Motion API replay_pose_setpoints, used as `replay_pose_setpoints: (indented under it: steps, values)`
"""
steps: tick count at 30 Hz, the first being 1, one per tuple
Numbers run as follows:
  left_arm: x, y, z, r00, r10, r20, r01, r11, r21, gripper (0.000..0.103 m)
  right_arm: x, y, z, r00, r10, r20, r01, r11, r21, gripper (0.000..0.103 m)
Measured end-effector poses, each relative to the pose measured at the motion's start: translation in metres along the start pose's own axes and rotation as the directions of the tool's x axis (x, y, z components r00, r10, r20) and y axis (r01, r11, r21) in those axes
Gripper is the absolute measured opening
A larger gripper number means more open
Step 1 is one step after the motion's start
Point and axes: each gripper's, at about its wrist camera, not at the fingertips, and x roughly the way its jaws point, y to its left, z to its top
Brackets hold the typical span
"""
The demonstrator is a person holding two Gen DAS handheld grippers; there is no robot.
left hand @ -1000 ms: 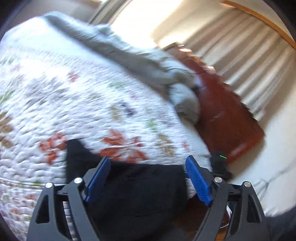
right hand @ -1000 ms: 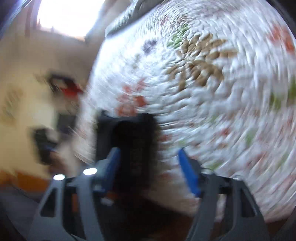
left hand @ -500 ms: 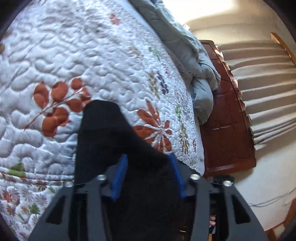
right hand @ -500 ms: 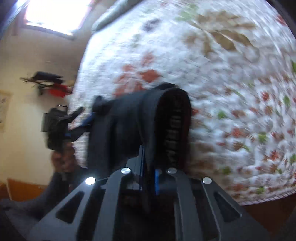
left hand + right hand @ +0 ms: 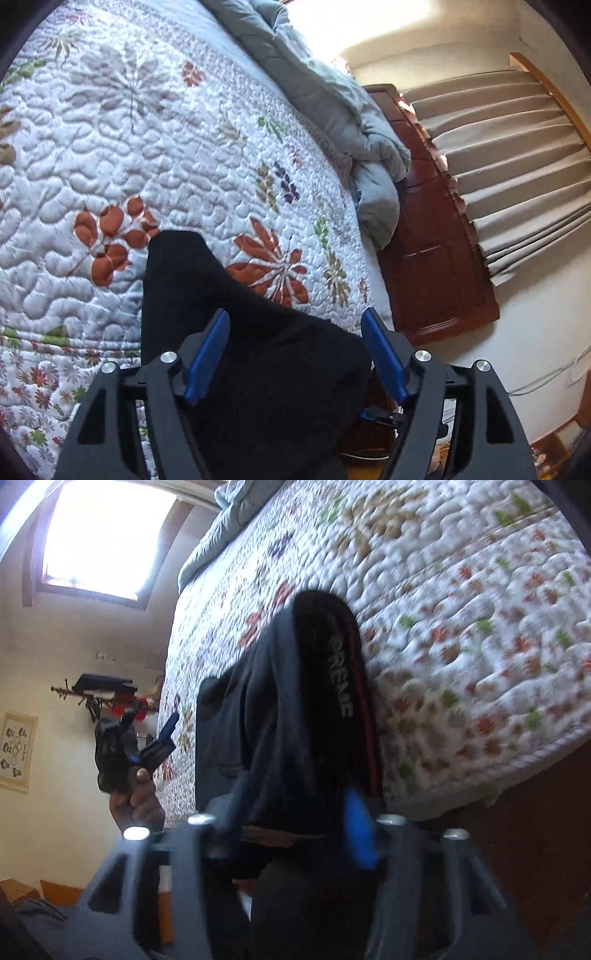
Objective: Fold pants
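Note:
Black pants (image 5: 177,277) lie bunched on the flowered quilt (image 5: 147,147) near the bed's edge. My left gripper (image 5: 295,350) hovers over them, its jaws opening; the blue pads stand clear on either side of the cloth. In the right wrist view the pants' waistband (image 5: 340,679), with grey lettering and a red stripe, drapes over the bed's edge. My right gripper (image 5: 293,823) is blurred and its jaws are opening, with the cloth between them and the pads apart. A hand (image 5: 136,797) holds the left gripper (image 5: 162,734) at the far side of the pants.
A grey duvet (image 5: 332,110) is heaped along the far side of the bed. A dark wooden bed end (image 5: 436,240) and beige curtains (image 5: 517,147) stand to the right. A bright window (image 5: 107,535) and a wall rack (image 5: 107,690) show on the left.
Both grippers closed on the pants half a second ago and have since spread their jaws. The left one sank toward the quilt; the right one moved sideways along the bed's edge.

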Motion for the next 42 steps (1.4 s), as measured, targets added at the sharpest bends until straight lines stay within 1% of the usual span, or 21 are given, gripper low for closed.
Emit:
replay_pose_setpoints:
  steps: [2, 4, 5, 6, 7, 9, 11, 13, 14, 15, 16, 17, 20, 25, 26, 30, 32, 34, 38, 40, 42]
  values:
    - [0.003, 0.002, -0.002, 1.000, 0.008, -0.010, -0.008, 1.000, -0.012, 0.074, 0.001, 0.003, 0.004, 1.000, -0.026, -0.002, 0.026, 1.000, -0.012, 0.013]
    - [-0.001, 0.002, -0.007, 1.000, 0.002, -0.011, -0.002, 1.000, -0.006, 0.074, -0.012, 0.006, 0.010, 1.000, 0.007, 0.023, -0.006, 0.999, -0.042, 0.019]
    - [-0.004, 0.001, -0.010, 1.000, -0.001, -0.009, 0.001, 1.000, 0.001, 0.074, -0.019, 0.006, 0.017, 0.999, 0.008, 0.041, -0.006, 0.999, -0.052, 0.042]
    - [-0.006, 0.001, -0.011, 1.000, -0.001, -0.008, 0.001, 1.000, 0.008, 0.074, -0.030, 0.002, 0.023, 0.998, 0.014, 0.062, -0.011, 0.999, -0.050, 0.086]
    - [-0.008, 0.001, -0.013, 1.000, 0.002, -0.008, -0.002, 1.000, 0.010, 0.074, -0.035, -0.003, 0.032, 0.996, 0.021, 0.090, -0.017, 0.999, -0.048, 0.096]
    - [-0.010, 0.005, -0.016, 1.000, -0.008, -0.014, 0.008, 1.000, -0.003, 0.074, -0.034, -0.016, 0.053, 0.993, 0.040, 0.112, -0.037, 0.999, -0.028, 0.096]
    - [-0.008, 0.007, -0.017, 1.000, -0.005, -0.021, 0.005, 1.000, -0.009, 0.074, -0.016, -0.031, 0.071, 0.990, 0.130, 0.059, -0.131, 0.991, 0.019, 0.096]
    - [-0.005, 0.010, -0.018, 0.999, 0.006, -0.031, -0.006, 1.000, -0.015, 0.074, 0.002, -0.034, 0.076, 0.993, 0.116, -0.004, -0.116, 0.993, 0.005, 0.096]
    - [-0.004, 0.011, -0.017, 0.999, 0.009, -0.033, -0.010, 1.000, -0.017, 0.074, 0.010, -0.034, 0.075, 0.993, 0.115, -0.032, -0.115, 0.993, -0.002, 0.092]
    - [-0.003, 0.012, -0.017, 0.999, 0.014, -0.033, -0.015, 1.000, -0.017, 0.074, 0.016, -0.032, 0.074, 0.991, 0.123, -0.047, -0.123, 0.992, -0.012, 0.067]
    - [-0.003, 0.012, -0.016, 0.999, 0.017, -0.031, -0.018, 1.000, -0.019, 0.074, 0.018, -0.030, 0.073, 0.987, 0.144, -0.064, -0.146, 0.989, -0.027, 0.048]
    - [-0.003, 0.013, -0.016, 0.999, 0.015, -0.029, -0.016, 1.000, -0.020, 0.074, 0.017, -0.029, 0.071, 0.984, 0.165, -0.067, -0.167, 0.985, -0.031, 0.035]
    - [0.003, 0.014, -0.015, 0.999, 0.010, -0.036, -0.010, 1.000, -0.016, 0.074, 0.009, -0.023, 0.066, 0.981, 0.179, -0.068, -0.183, 0.981, -0.063, 0.023]
    - [0.011, 0.023, -0.013, 0.999, 0.025, -0.036, -0.026, 0.999, -0.042, 0.074, 0.022, -0.018, 0.077, 0.984, 0.162, -0.078, -0.166, 0.985, -0.047, 0.026]
    - [0.010, 0.024, -0.013, 0.999, 0.025, -0.030, -0.026, 0.999, -0.046, 0.074, 0.023, -0.016, 0.078, 0.984, 0.159, -0.077, -0.163, 0.985, -0.055, 0.018]
    - [0.004, 0.024, -0.013, 1.000, 0.018, -0.010, -0.019, 0.999, -0.037, 0.074, 0.012, 0.026, 0.086, 0.992, 0.113, -0.055, -0.122, 0.969, -0.214, 0.013]
    - [-0.002, 0.022, -0.012, 1.000, 0.004, 0.020, -0.003, 1.000, -0.027, 0.074, -0.001, 0.056, 0.096, 0.993, 0.115, -0.018, -0.115, 0.947, -0.301, 0.013]
    - [-0.008, 0.020, -0.012, 0.998, -0.020, 0.060, 0.021, 1.000, -0.019, 0.074, -0.004, 0.065, 0.105, 0.991, 0.131, 0.018, -0.118, 0.936, -0.333, 0.013]
    - [-0.002, 0.020, -0.013, 0.999, -0.014, 0.053, 0.015, 0.999, -0.032, 0.074, 0.031, 0.009, 0.116, 0.999, 0.048, -0.015, -0.050, 0.982, -0.181, 0.015]
    - [-0.001, 0.016, -0.014, 0.999, -0.009, 0.044, 0.010, 1.000, -0.021, 0.074, 0.032, -0.005, 0.111, 0.996, 0.088, -0.013, -0.089, 0.987, -0.131, 0.020]
    - [-0.001, 0.011, -0.013, 0.999, -0.003, 0.039, 0.003, 1.000, 0.003, 0.074, 0.024, -0.012, 0.110, 0.992, 0.125, 0.009, -0.124, 0.990, -0.073, 0.050]
